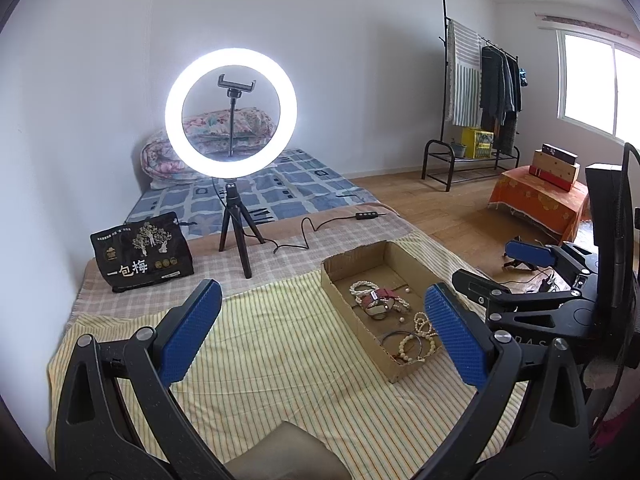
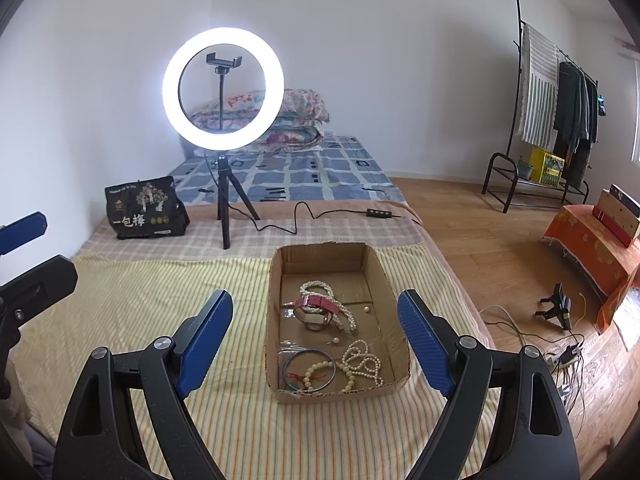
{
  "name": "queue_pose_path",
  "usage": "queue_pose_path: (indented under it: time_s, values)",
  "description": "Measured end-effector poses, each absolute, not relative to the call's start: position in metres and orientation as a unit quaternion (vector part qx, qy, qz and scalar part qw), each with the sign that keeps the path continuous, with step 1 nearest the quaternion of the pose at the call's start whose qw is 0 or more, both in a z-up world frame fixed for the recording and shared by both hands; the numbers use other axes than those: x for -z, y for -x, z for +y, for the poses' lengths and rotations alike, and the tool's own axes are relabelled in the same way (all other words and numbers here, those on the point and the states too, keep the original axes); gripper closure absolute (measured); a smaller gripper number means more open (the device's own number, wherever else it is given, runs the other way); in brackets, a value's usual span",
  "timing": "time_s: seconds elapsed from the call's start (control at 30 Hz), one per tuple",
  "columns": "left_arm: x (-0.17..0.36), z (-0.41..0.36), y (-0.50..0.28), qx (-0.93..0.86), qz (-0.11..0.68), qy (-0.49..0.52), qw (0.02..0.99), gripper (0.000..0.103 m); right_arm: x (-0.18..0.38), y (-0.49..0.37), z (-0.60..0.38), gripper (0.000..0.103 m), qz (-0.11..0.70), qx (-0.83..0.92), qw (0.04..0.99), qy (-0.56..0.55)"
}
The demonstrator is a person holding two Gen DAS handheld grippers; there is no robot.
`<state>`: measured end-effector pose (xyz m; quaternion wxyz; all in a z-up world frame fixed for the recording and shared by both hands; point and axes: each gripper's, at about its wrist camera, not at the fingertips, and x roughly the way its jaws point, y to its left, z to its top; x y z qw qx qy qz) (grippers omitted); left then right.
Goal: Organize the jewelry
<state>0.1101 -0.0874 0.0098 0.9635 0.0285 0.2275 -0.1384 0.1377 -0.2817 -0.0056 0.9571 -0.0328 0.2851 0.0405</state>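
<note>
Both tongs hover spread over the bed, gripping nothing.

From left: a black bag (image 2: pixel 146 209), a lit ring light (image 2: pixel 223 88), then the left tongs (image 1: pixel 322 316) and right tongs (image 2: pixel 316 322) flanking the box (image 2: pixel 276 344) holding the jewelry (image 2: pixel 332 336); its tangled pieces are hard to separate.

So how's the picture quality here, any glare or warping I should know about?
Left wrist view: the ring light blows out to pure white, the window is overexposed, and the fisheye bends the clothes rack. Right wrist view: same glare from the ring light, dark corners, yet the beads and watch in the cardboard box stay sharp.
</note>
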Motion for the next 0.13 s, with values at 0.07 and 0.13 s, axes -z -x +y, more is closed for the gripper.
queue_pose_path:
  time_s: [0.07, 0.13]
  values:
    - [-0.0089, -0.0872, -0.1097, 0.136, 0.226, -0.033, 0.964, 0.000, 0.0064, -0.1376, -0.2808, 0.018, 0.286, -0.042, 0.957, 0.035]
    - [-0.0070, -0.0876, -0.1111, 0.133, 0.229, -0.037, 0.964, 0.000, 0.0066, -0.1376, -0.2803, 0.018, 0.288, -0.042, 0.956, 0.036]
